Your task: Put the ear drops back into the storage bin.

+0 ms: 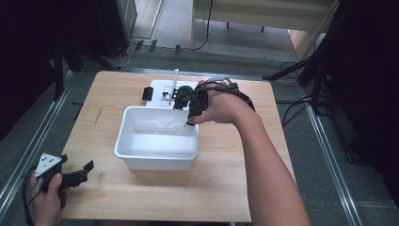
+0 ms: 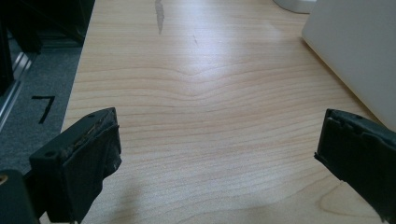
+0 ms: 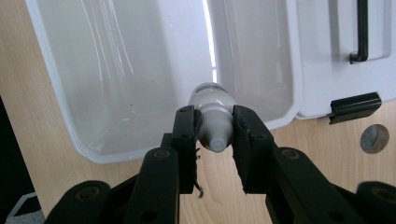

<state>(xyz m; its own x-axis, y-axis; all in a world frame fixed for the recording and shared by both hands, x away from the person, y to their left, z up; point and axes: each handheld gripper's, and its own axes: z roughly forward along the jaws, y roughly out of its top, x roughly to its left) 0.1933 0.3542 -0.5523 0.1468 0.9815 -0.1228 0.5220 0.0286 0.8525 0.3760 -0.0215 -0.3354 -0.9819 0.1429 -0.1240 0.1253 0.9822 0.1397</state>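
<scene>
A white plastic tub stands in the middle of the wooden table, its inside bare. My right gripper points down over the tub's far right rim. In the right gripper view that gripper is shut on a small clear bottle, gripped at its white capped neck, with its body hanging over the tub's edge. Near the table's front left corner my left gripper is held open; between its jaws lies nothing but bare wood.
The tub's white lid lies flat behind it, with a black latch and a black handle. A thin white rod stands up from the lid. A grey round disc sits in the wood beside the lid.
</scene>
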